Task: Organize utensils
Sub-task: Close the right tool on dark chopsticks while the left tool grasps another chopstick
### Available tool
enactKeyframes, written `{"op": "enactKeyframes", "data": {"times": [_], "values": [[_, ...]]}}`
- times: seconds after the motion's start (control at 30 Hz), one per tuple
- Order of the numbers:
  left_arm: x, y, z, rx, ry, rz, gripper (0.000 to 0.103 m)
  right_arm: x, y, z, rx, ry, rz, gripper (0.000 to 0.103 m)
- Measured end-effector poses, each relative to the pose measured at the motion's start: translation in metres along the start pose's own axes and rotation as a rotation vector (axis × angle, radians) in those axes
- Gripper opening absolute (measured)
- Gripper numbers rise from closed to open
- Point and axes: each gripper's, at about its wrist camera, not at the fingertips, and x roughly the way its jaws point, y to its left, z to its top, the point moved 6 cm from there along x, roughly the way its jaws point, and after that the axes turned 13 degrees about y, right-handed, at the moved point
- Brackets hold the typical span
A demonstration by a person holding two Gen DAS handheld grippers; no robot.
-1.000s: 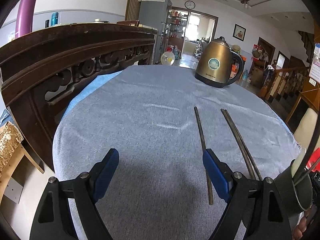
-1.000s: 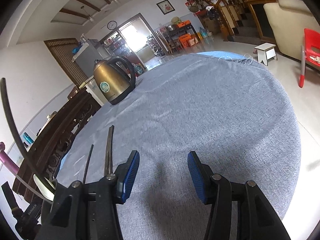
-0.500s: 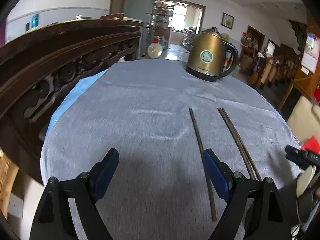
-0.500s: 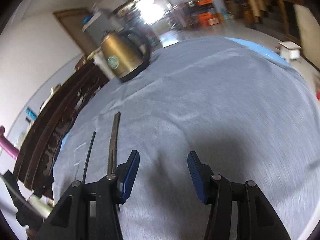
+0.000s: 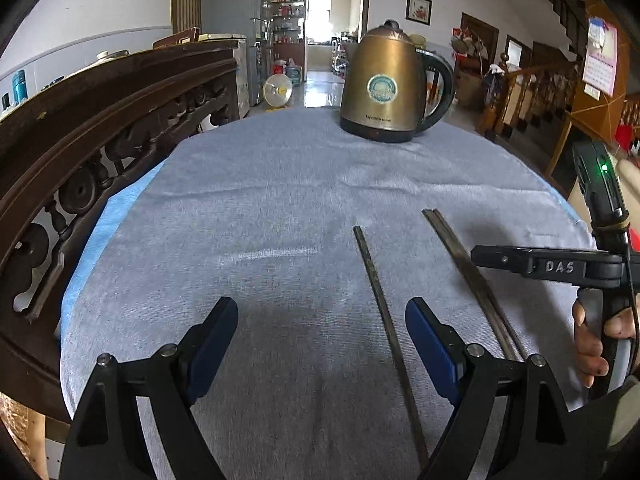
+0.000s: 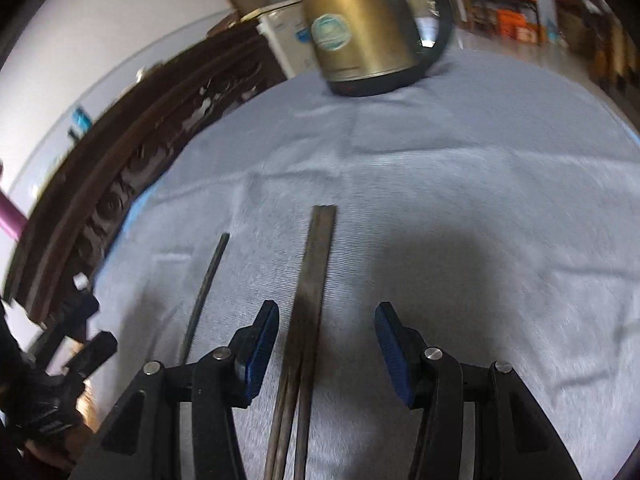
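Dark chopsticks lie on the grey tablecloth (image 5: 260, 208). A single chopstick (image 5: 384, 316) lies just inside my left gripper's right finger; it also shows in the right wrist view (image 6: 206, 288). A bunch of chopsticks (image 5: 468, 276) lies further right and runs between my right gripper's open fingers (image 6: 308, 304). My left gripper (image 5: 322, 344) is open and empty, low over the cloth. My right gripper (image 6: 326, 344) is open, straddling the bunch without touching it. Its black body (image 5: 560, 266) shows at the right of the left wrist view.
A brass electric kettle (image 5: 386, 88) stands at the table's far side; it also shows in the right wrist view (image 6: 360, 28). A carved dark wooden chair back (image 5: 92, 132) borders the table's left edge. A dark cup rim (image 5: 616, 428) sits at the lower right.
My right gripper has swung left and down until the chopstick bunch lies between its fingers. My left gripper has shifted slightly forward and turned right. The cup with utensils has slid mostly out of view.
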Motion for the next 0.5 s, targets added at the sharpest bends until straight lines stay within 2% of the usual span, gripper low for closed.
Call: {"op": "enactKeyframes", "data": {"times": [0.07, 0.2, 0.27, 0.33, 0.37, 0.43, 0.5], "values": [[0.005, 0.001, 0.001, -0.005, 0.01, -0.004, 0.086, 0.008, 0.003, 0.003, -0.041, 0.001, -0.089, 0.053], [0.011, 0.004, 0.006, -0.016, 0.019, -0.008, 0.086, 0.014, 0.007, 0.007, -0.131, 0.013, -0.187, 0.051], [0.013, 0.004, 0.009, -0.016, 0.02, -0.008, 0.086, 0.012, 0.001, 0.009, -0.12, 0.017, -0.187, 0.051], [0.015, 0.002, 0.012, -0.01, 0.018, -0.007, 0.086, 0.009, -0.016, 0.013, -0.06, 0.006, -0.248, 0.05], [0.016, 0.001, 0.014, -0.004, 0.016, -0.006, 0.086, 0.005, -0.026, 0.013, -0.019, -0.009, -0.247, 0.044], [0.018, -0.003, 0.018, 0.01, 0.006, -0.007, 0.086, -0.005, -0.046, 0.012, 0.066, -0.025, -0.193, 0.042], [0.021, -0.01, 0.025, 0.028, -0.001, -0.011, 0.086, -0.017, -0.057, 0.009, 0.133, -0.071, -0.074, 0.042]]}}
